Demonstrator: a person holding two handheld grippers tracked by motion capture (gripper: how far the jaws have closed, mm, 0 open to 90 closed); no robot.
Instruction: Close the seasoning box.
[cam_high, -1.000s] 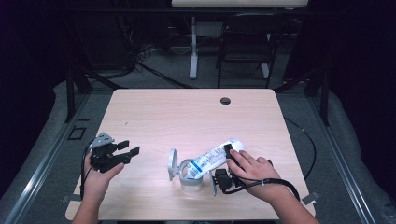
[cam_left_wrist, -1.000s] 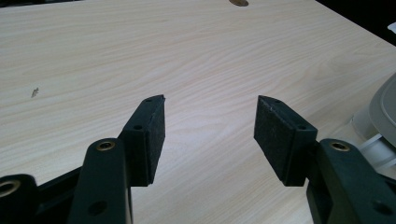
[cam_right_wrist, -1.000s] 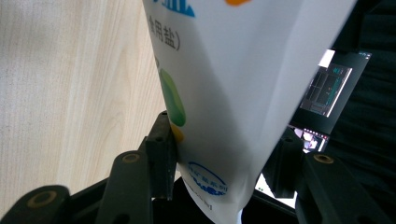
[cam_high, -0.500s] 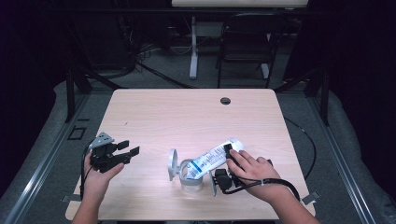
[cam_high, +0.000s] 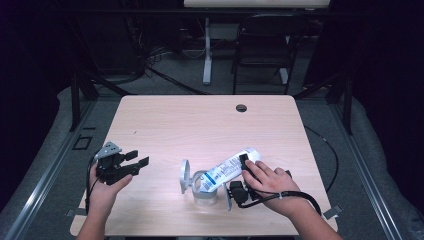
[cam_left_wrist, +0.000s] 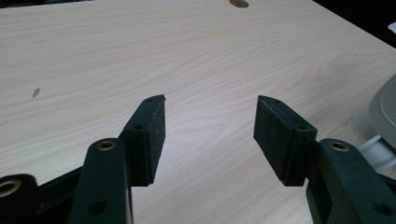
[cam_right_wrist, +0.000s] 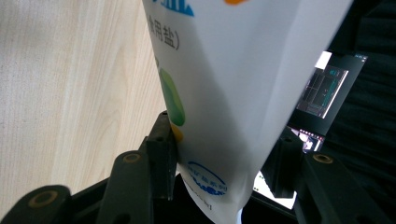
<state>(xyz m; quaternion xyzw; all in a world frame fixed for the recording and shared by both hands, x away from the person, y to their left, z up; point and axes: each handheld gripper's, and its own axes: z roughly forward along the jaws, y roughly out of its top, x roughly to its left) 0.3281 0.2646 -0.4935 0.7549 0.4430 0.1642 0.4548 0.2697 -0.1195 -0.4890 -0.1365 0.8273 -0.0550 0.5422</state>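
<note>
Salt bag top cut off; right claw clamps base.

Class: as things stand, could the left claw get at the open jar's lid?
Probably yes. The left claw is open and holds nothing, and bare table lies between it and the lid; the right claw, gripping the pouch, is beyond the jar.

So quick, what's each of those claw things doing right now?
Left gripper: open, nothing between its jaws, above the table.
Right gripper: shut on the white salt bag, tilted over a clear jar.
</note>
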